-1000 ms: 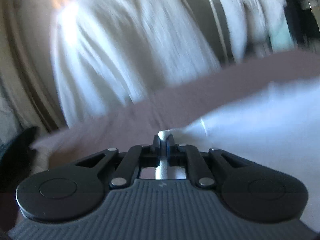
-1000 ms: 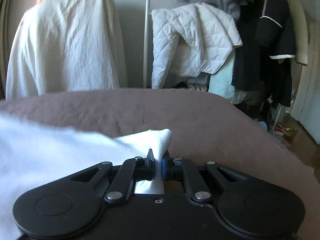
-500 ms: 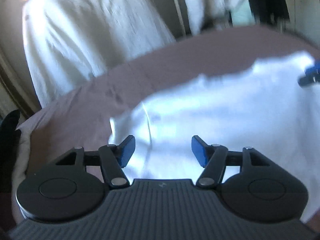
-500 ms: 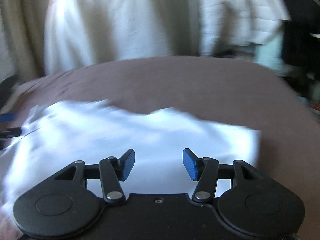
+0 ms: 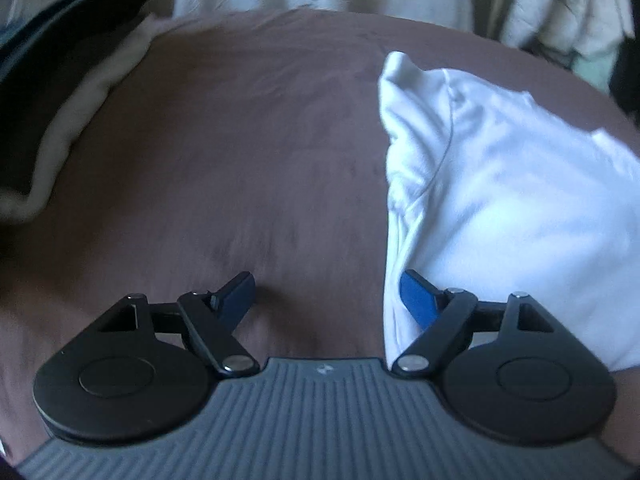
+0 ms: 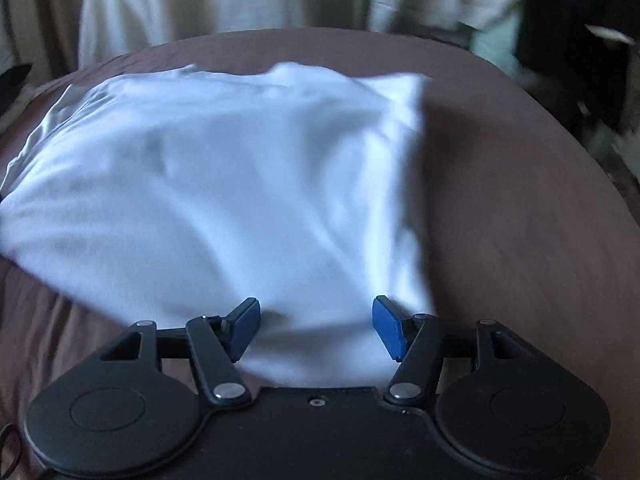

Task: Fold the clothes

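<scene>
A white garment [image 6: 224, 184] lies folded on the brown bedspread [image 6: 520, 220]. In the left wrist view the same white garment [image 5: 500, 200] fills the right side, its left edge running down toward the right finger. My left gripper [image 5: 332, 296] hovers over bare bedspread [image 5: 240, 160] beside that edge; its jaws are opening and nothing is between them. My right gripper [image 6: 316, 324] hangs over the garment's near edge, jaws opening, pads apart from the cloth.
A dark item with a cream fleece lining [image 5: 60, 112] lies at the bed's left edge. White sheets and clothes [image 6: 224, 0] hang behind the bed. Dark clothing [image 6: 576, 40] hangs at the right, with clutter on the floor below.
Both grippers let go of the white garment's corners and opened. Both pulled back toward the near side; the left one swung left over bare bedspread. The garment now lies flat.
</scene>
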Demonstrator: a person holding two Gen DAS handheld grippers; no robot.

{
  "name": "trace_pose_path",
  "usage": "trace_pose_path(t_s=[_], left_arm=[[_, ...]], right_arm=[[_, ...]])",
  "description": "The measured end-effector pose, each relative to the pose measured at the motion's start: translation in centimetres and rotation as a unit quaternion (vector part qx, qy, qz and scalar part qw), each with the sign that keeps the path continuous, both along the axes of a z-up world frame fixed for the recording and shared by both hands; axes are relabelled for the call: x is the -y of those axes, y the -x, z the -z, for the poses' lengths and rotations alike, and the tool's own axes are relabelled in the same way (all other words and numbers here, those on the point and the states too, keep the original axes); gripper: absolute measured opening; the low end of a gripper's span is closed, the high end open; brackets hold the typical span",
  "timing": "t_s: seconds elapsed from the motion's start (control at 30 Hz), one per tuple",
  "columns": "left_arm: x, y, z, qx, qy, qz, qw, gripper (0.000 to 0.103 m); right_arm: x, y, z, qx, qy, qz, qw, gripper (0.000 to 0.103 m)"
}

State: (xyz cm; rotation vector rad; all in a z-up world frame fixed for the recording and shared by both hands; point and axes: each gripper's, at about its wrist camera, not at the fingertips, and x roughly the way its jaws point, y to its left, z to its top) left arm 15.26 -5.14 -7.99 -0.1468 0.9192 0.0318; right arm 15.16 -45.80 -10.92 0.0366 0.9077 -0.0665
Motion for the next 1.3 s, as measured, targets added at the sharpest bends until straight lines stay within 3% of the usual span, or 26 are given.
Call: trace_pose_path(t_s=[0.1,0.17,0.2,0.27,0.33,0.4,0.47,0.53,0.57,0.6,0.63,0.67,0.8,0.9,0.93,1.07,1.13,1.2,1.3], left_arm=[[-1.5,1.5,-0.6,-0.002,0.058,-0.015,0.9982,0.079],[-2.6,2.4,-0.9,0.000,0.112,-0.027,0.9933,0.079],[-3.0,1.9,-0.6,0.001,0.148,-0.034,0.9884,0.079],[-3.4,1.6,0.4,-0.007,0.201,-0.042,0.9787,0.079],[-3.5,1.7,1.6,-0.018,0.228,-0.046,0.9723,0.079],[-3.3,1.8,2.7,-0.020,0.246,-0.053,0.9676,0.079],[-2.6,2.0,3.5,0.011,0.239,-0.070,0.9686,0.083],[-1.3,1.7,4.4,0.041,0.217,-0.099,0.9703,0.086],[-0.2,1.3,4.4,0.049,0.195,-0.093,0.9752,0.084],[1.1,0.8,4.2,0.053,0.165,-0.073,0.9821,0.071],[2.5,0.5,3.9,0.057,0.131,-0.047,0.9886,0.020],[3.4,0.7,3.4,0.063,0.120,-0.028,0.9904,0.005],[3.2,3.3,0.2,0.100,0.117,-0.014,0.9879,0.005],[0.9,5.2,-1.3,0.102,0.192,-0.023,0.9758,0.005],[0.9,5.4,-0.9,0.092,0.197,-0.025,0.9757,0.005],[3.1,5.5,3.3,0.025,0.162,-0.029,0.9860,0.006],[4.3,5.6,4.2,0.024,0.131,-0.016,0.9909,0.006],[5.1,5.2,3.2,0.029,0.094,0.007,0.9951,0.007],[5.3,5.0,2.0,0.037,0.073,0.021,0.9964,0.012]], right_arm=[[1.4,3.0,-0.8,-0.006,-0.036,0.048,0.998,0.071],[2.6,5.0,-0.3,0.000,-0.129,0.084,0.988,0.077],[3.1,5.6,0.6,0.002,-0.195,0.097,0.976,0.079],[3.9,6.4,2.6,0.012,-0.320,0.122,0.939,0.080],[4.1,5.8,4.6,0.038,-0.386,0.160,0.908,0.085],[4.4,4.8,6.0,0.076,-0.413,0.194,0.887,0.087],[4.8,3.7,6.8,0.131,-0.423,0.223,0.868,0.087],[5.3,2.6,7.1,0.180,-0.401,0.251,0.862,0.086],[5.5,2.0,7.2,0.203,-0.386,0.264,0.860,0.084],[5.7,1.2,7.3,0.213,-0.372,0.273,0.861,0.078],[5.8,0.5,7.2,0.209,-0.363,0.274,0.866,0.048],[6.3,-0.1,6.9,0.196,-0.361,0.265,0.872,0.008],[6.5,0.4,2.0,0.199,-0.296,0.204,0.912,0.007],[7.2,2.9,-1.7,0.222,-0.277,0.183,0.917,0.005],[7.7,3.7,-2.1,0.221,-0.267,0.186,0.919,0.005],[9.9,4.9,1.9,0.158,-0.266,0.210,0.927,0.005],[9.9,5.0,4.3,0.138,-0.270,0.229,0.925,0.005],[9.7,4.7,5.1,0.141,-0.269,0.239,0.922,0.005],[8.7,2.5,3.2,0.129,-0.186,0.199,0.954,0.006]])
